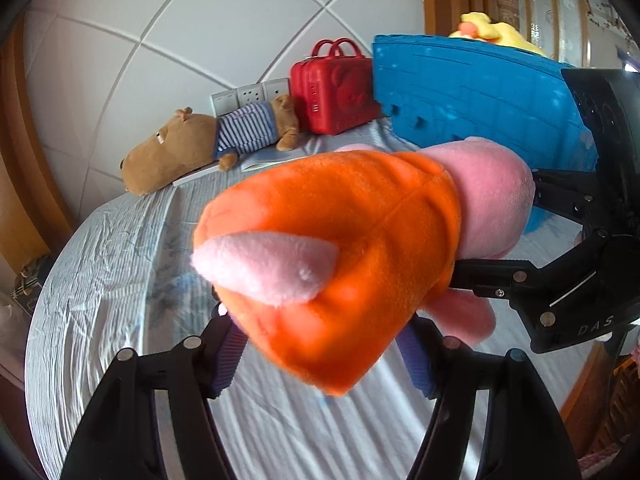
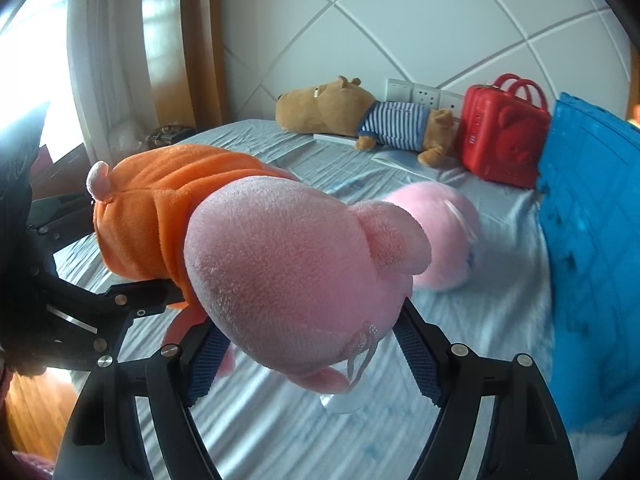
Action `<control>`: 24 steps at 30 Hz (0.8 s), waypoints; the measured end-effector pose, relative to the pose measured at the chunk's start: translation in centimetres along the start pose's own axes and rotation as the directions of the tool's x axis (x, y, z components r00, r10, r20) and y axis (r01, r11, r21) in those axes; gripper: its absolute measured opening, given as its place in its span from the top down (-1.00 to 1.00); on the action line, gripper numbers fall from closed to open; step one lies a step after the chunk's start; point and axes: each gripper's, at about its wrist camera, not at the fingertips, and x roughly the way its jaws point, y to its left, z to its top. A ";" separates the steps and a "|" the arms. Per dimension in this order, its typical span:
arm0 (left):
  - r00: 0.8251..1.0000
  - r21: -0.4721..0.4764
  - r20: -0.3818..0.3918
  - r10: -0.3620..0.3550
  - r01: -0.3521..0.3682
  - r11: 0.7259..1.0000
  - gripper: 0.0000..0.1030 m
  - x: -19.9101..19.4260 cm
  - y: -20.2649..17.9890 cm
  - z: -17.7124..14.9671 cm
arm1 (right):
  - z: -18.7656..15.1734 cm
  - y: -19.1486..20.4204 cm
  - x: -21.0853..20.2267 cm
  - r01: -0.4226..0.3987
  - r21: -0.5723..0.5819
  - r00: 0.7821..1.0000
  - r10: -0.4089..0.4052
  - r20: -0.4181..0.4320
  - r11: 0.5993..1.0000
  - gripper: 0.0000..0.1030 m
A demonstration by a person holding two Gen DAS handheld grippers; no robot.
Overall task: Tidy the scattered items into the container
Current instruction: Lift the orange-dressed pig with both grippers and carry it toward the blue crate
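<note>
Left tool (image 1: 320, 344) is gripping the orange-dressed body of the pig plush (image 1: 340, 248); right tool (image 2: 308, 348) is clamping its pink head, above the bed (image 2: 280, 420) beside the blue container (image 2: 592, 240). Probably light, squashy: hold the bulk, not limbs.

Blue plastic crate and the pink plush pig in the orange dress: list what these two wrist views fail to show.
- Blue plastic crate inside: both views see only its outer wall; just a yellow plush toy peeks over the rim.
- Pink plush pig in the orange dress: face turned away; snout blurred in the right wrist view.
- Left gripper and right gripper fingers: contact hidden under the plush.
- White book: mostly covered by the brown plush bear.
</note>
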 end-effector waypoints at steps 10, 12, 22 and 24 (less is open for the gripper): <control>0.999 0.062 0.029 -0.035 0.033 0.998 -0.31 -3.8 -8.5 0.5 | -4.9 -3.2 -8.9 0.057 0.029 0.998 -0.057 0.030 0.998 -0.54; 0.998 0.086 0.037 -0.059 0.056 0.995 -0.31 -4.1 -9.8 0.9 | -5.5 -4.0 -10.2 0.081 0.044 0.996 -0.082 0.035 0.996 -0.54; 0.977 0.210 0.062 -0.205 0.188 0.960 -0.30 -4.8 -15.5 3.6 | -8.0 -6.6 -16.2 0.240 0.163 0.968 -0.249 0.038 0.957 -0.54; 0.970 0.234 0.066 -0.235 0.214 0.949 -0.30 -5.0 -16.6 4.4 | -8.3 -6.9 -17.5 0.276 0.183 0.957 -0.288 0.038 0.944 -0.54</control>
